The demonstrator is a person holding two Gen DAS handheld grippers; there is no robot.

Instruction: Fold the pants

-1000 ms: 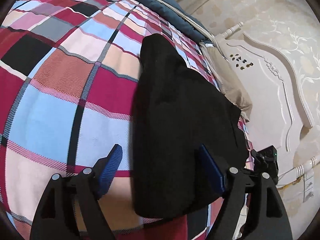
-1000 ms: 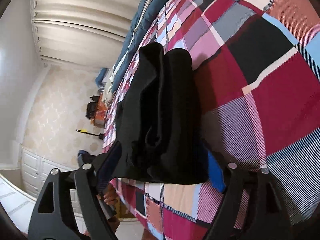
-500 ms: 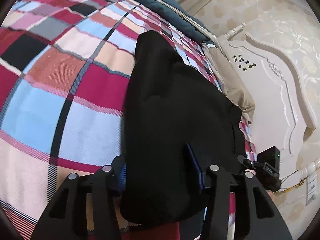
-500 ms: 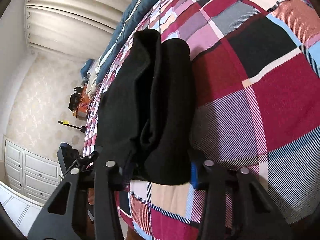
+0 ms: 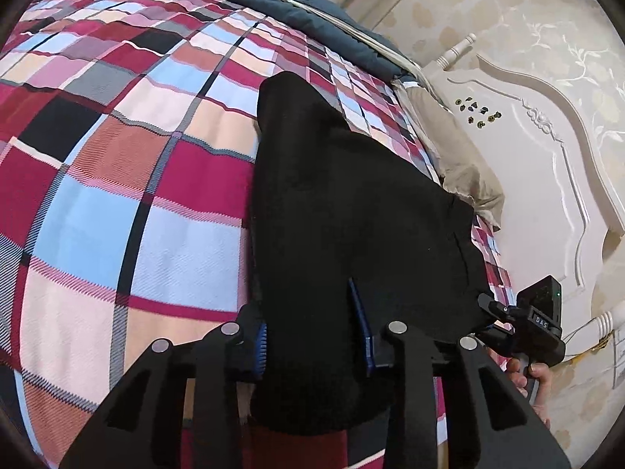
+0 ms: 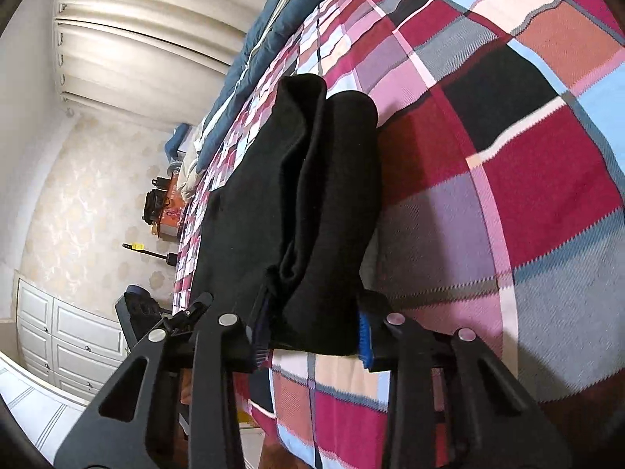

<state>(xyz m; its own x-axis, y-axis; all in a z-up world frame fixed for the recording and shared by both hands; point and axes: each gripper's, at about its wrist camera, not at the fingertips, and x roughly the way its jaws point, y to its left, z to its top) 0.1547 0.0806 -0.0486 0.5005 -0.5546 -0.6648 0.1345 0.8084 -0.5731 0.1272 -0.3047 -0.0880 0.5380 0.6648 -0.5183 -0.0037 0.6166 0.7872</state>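
Note:
Black pants (image 5: pixel 343 211) lie folded lengthwise on a plaid bedspread (image 5: pixel 117 195). My left gripper (image 5: pixel 312 336) is shut on the near end of the pants, cloth bunched between its blue pads. In the right wrist view the pants (image 6: pixel 297 195) run away along the bed edge in two stacked layers. My right gripper (image 6: pixel 312 336) is shut on their near end, with cloth between the blue pads. The right gripper's body also shows in the left wrist view (image 5: pixel 535 324), at the pants' right corner.
A dark blue quilt (image 5: pixel 297 11) lies along the far side of the bed. A beige pillow (image 5: pixel 461 164) sits by the white headboard (image 5: pixel 547 164). The right wrist view shows the bed edge, white cabinets (image 6: pixel 66 328) and a cluttered bedside stand (image 6: pixel 164 211).
Both grippers have closed from open onto the near end of the pants. The cloth is now bunched between the pads and slightly raised.

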